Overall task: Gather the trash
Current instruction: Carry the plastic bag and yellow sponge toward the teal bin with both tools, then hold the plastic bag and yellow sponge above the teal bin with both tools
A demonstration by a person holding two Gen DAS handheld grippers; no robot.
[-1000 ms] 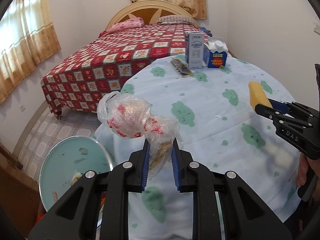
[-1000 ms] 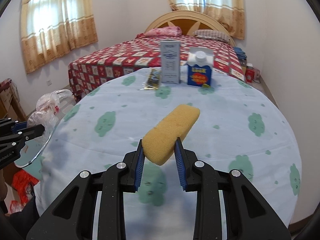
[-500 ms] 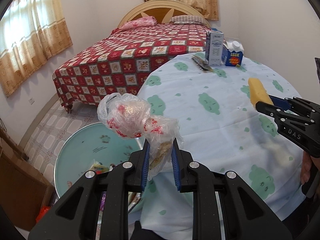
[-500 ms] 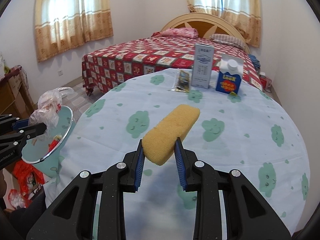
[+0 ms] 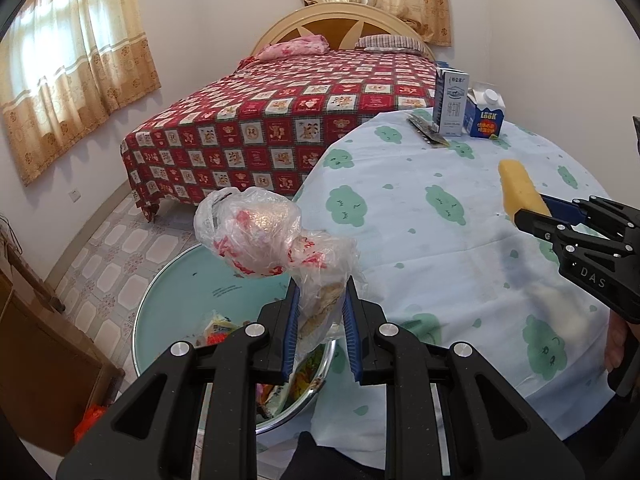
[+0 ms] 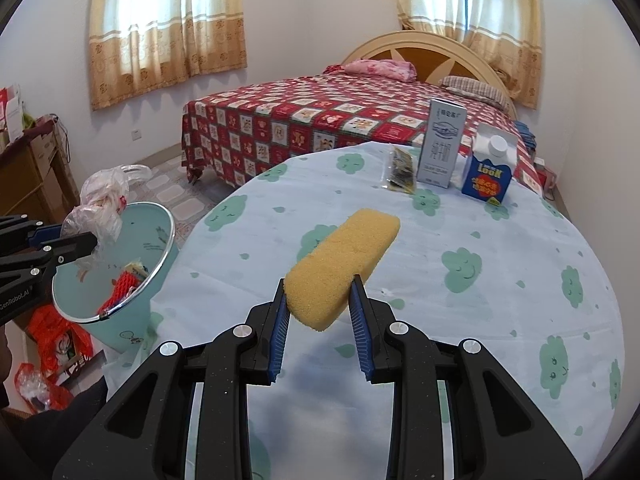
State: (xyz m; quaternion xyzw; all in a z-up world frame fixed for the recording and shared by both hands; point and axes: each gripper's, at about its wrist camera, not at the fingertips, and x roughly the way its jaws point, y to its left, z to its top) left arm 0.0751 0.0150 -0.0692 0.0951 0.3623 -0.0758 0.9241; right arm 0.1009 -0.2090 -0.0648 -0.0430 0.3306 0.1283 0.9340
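Note:
My left gripper (image 5: 320, 320) is shut on a crumpled clear plastic bag (image 5: 256, 236) with red print, held over the open teal trash bin (image 5: 176, 276) beside the table; from the right wrist view the bag (image 6: 100, 208) hangs above the bin's rim (image 6: 170, 236). The bin holds several wrappers. My right gripper (image 6: 320, 312) is shut on a yellow sponge (image 6: 344, 264), held above the round table (image 6: 500, 312) with its cloud-print cloth. In the left wrist view the sponge (image 5: 518, 186) sticks out of the right gripper at the right edge.
At the table's far side stand a tall grey-white carton (image 6: 442, 144) and a blue carton (image 6: 488, 172), with a small dark packet (image 6: 400, 170) lying beside them. A bed with a red patterned cover (image 6: 320, 120) is behind. Red bags (image 6: 56, 340) lie on the floor near the bin.
Both grippers have shifted left across the table; the bag now hangs over the bin's opening instead of over the table's edge. Both grips are unchanged.

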